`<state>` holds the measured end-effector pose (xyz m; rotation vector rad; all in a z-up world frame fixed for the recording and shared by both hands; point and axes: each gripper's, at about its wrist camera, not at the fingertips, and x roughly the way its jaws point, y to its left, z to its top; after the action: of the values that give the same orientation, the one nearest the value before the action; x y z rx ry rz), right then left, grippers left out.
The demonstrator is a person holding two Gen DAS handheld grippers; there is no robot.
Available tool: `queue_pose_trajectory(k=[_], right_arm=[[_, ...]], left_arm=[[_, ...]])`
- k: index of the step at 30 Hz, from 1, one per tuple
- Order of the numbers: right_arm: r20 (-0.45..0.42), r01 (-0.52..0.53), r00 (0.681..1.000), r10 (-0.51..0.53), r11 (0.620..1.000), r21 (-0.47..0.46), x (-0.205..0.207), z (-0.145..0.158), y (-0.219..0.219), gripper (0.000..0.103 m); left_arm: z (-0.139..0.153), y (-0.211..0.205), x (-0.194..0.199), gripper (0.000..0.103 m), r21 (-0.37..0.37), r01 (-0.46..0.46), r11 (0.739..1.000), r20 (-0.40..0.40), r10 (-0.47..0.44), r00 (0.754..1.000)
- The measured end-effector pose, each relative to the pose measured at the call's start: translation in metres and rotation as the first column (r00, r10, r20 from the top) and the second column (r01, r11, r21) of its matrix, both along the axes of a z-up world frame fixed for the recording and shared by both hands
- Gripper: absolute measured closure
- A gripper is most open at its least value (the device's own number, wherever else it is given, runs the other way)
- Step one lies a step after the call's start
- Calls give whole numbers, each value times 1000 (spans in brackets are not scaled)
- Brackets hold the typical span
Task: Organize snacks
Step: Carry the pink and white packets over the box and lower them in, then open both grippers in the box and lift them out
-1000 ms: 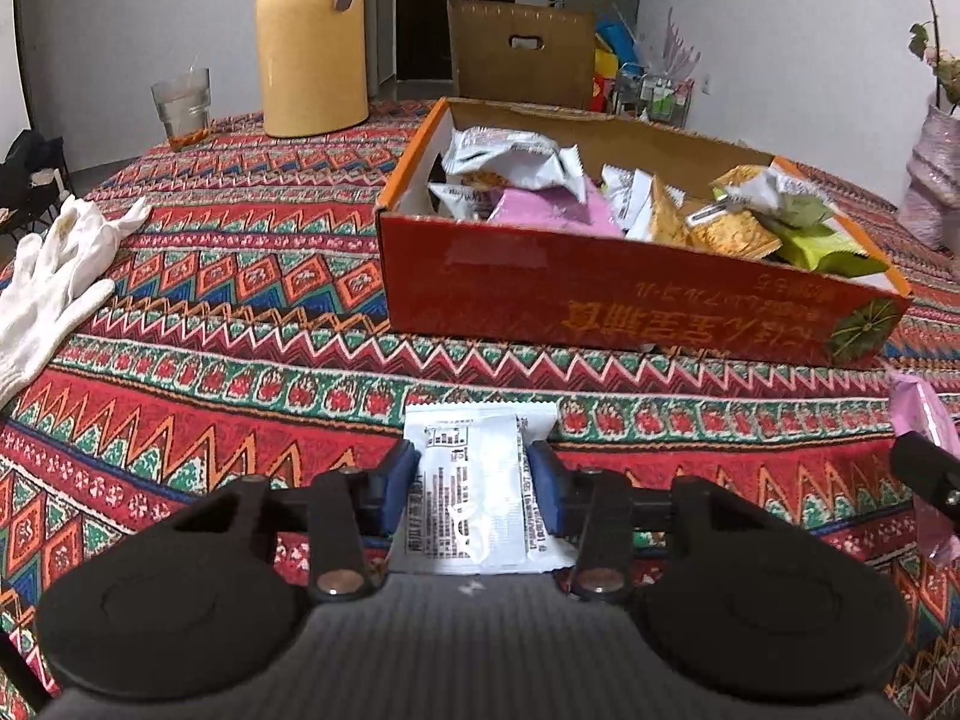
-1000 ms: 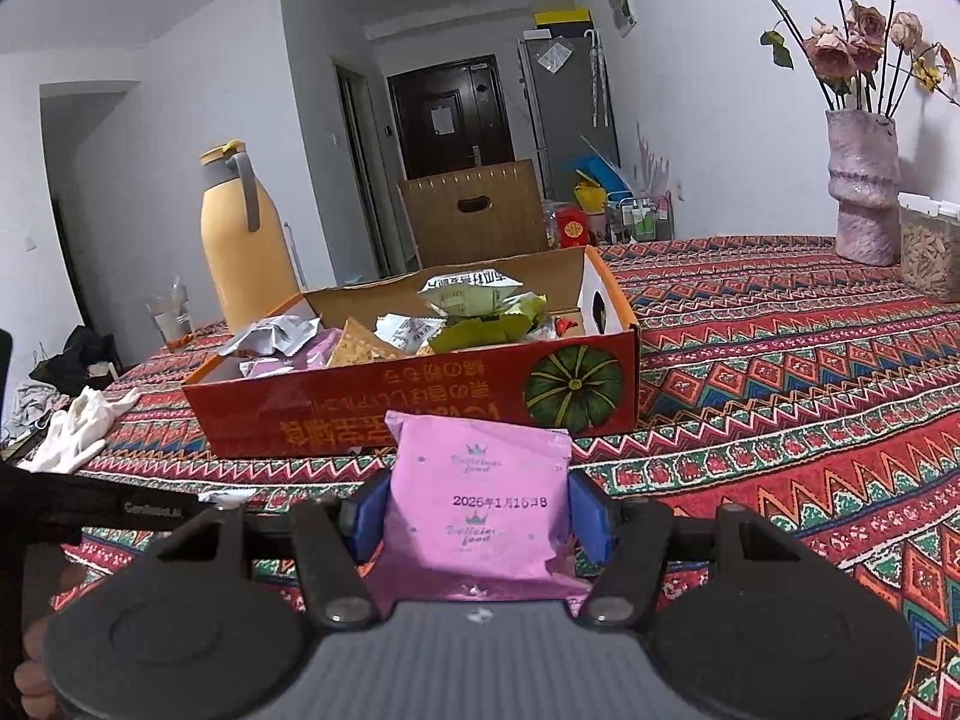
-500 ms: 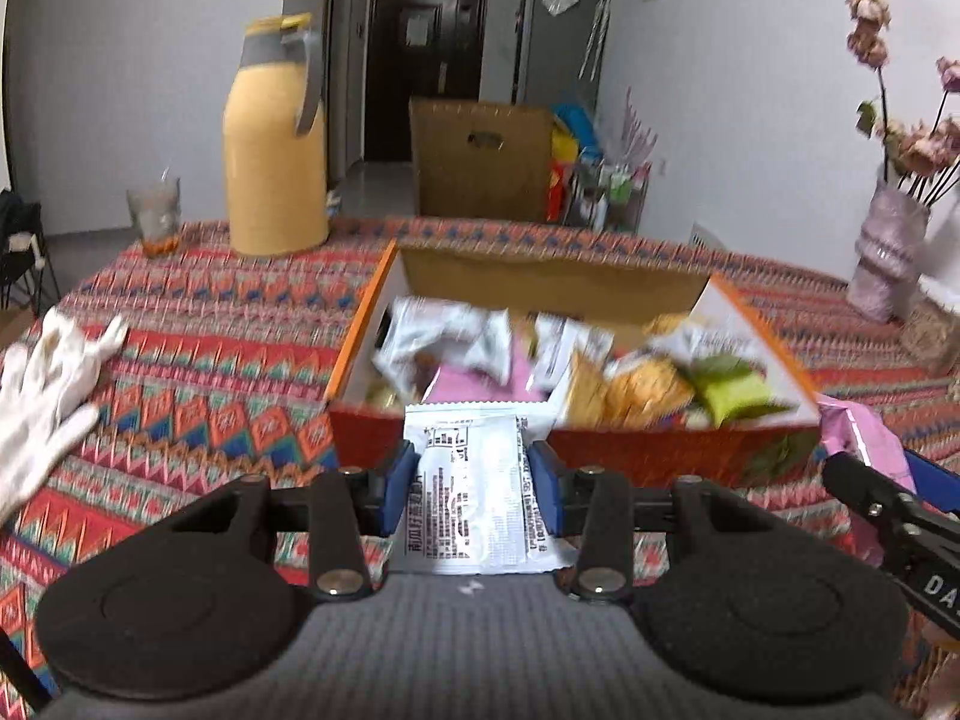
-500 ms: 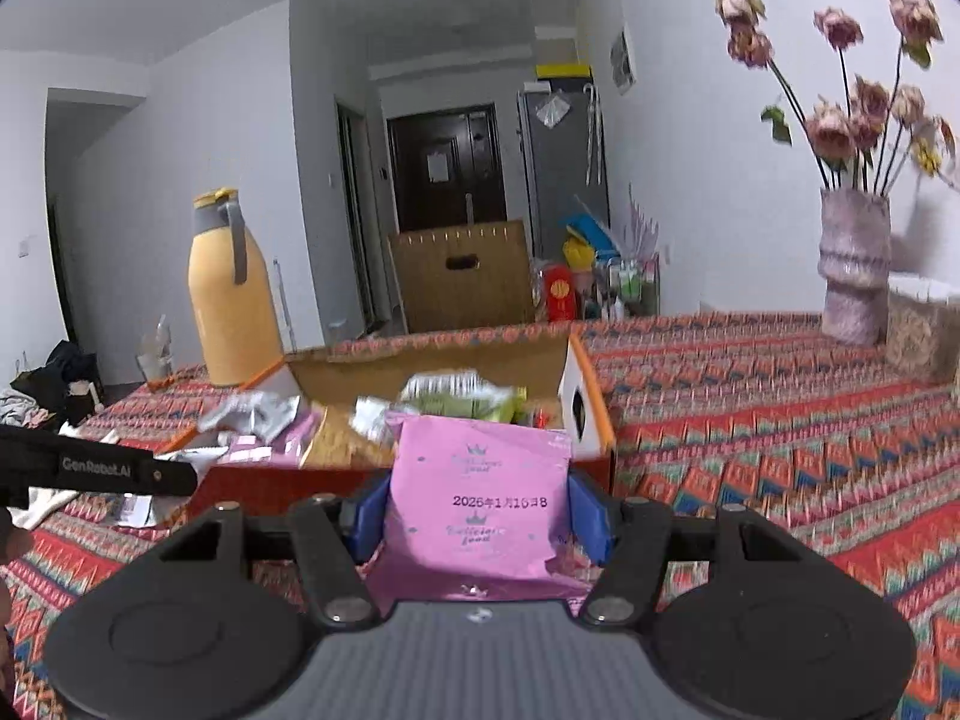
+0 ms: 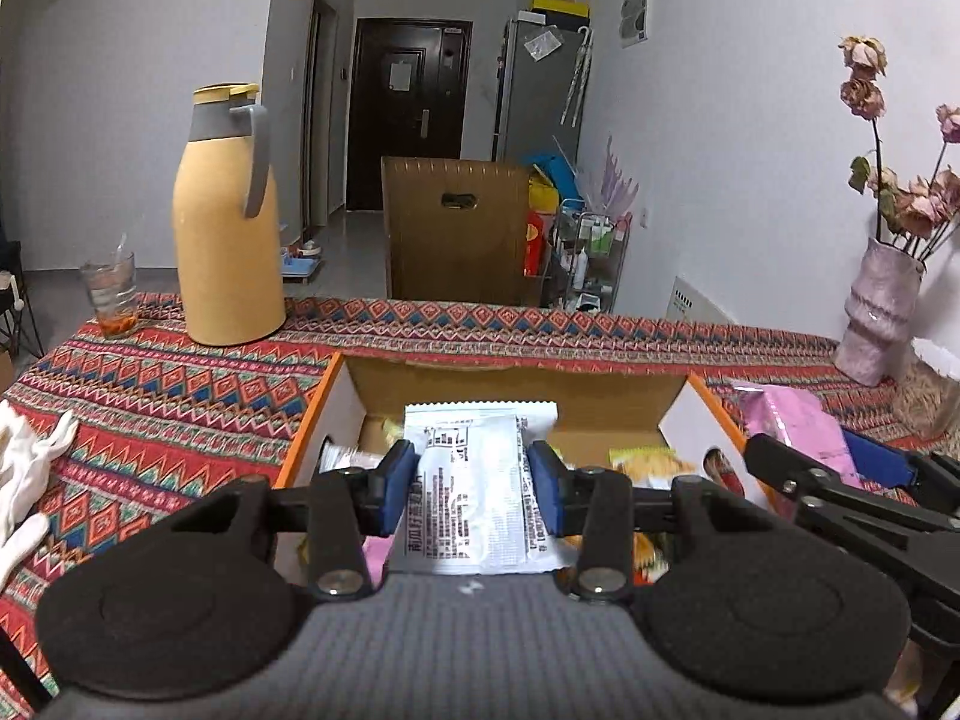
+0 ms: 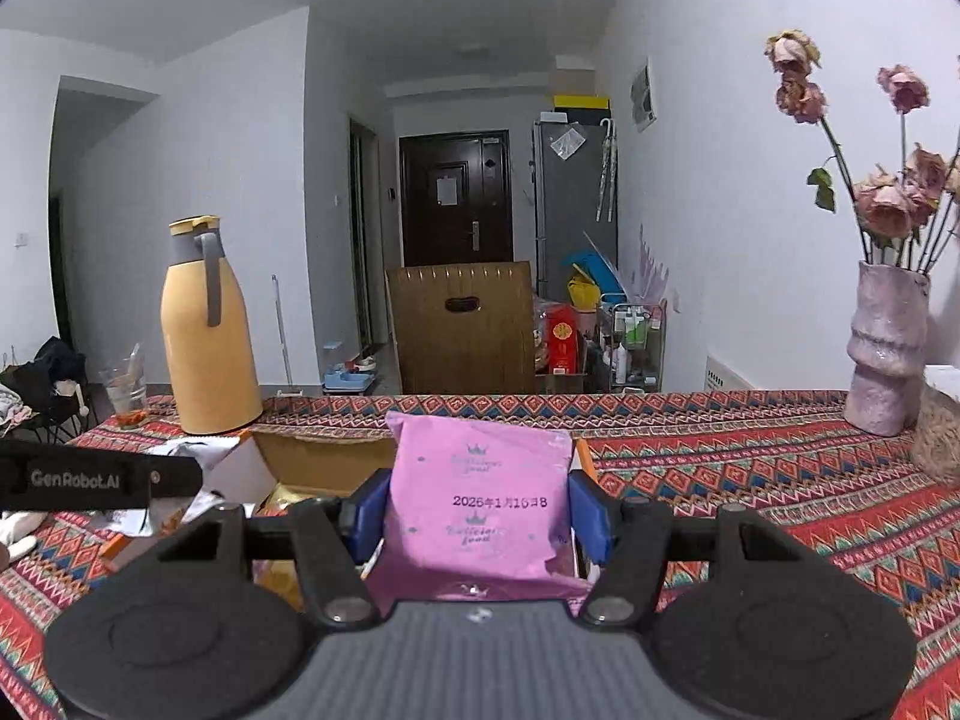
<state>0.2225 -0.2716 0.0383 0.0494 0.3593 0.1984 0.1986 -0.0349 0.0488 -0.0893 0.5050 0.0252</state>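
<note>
Clamping white packet (image 5: 474, 480), left gripper (image 5: 474, 483); right gripper (image 6: 477, 516) grips pink packet (image 6: 477, 498) (over box (image 5: 312, 420)).

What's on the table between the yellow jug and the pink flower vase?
Only bare patterned tablecloth between the yellow jug and the vase, clearest in the right wrist view; the snack box sits nearer.

A: What is hidden in the left wrist view?

B: The white packet (image 5: 477, 480) and the left gripper (image 5: 474, 489) cover most of the inside of the box (image 5: 312, 420), so I cannot tell which snacks lie there. The small print on the packet is too small to read. The white glove (image 5: 27, 468) is cut by the left edge.

A: And the right view?

B: The pink packet (image 6: 477, 498) hides the box's right wall. The flowers (image 6: 888, 192) are cut by the right edge.
</note>
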Motion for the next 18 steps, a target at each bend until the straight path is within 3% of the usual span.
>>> queue_pose_trajectory(k=[11,18], right_arm=[[-49,17,999,-17,1000,1,62,-16,10,42],[-95,13,995,-12,1000,5,78,-37,13,42]], left_arm=[[-24,-2,46,61,24,-32,999,-1,32,999],[-45,3,61,61,16,-35,999,-55,35,998]])
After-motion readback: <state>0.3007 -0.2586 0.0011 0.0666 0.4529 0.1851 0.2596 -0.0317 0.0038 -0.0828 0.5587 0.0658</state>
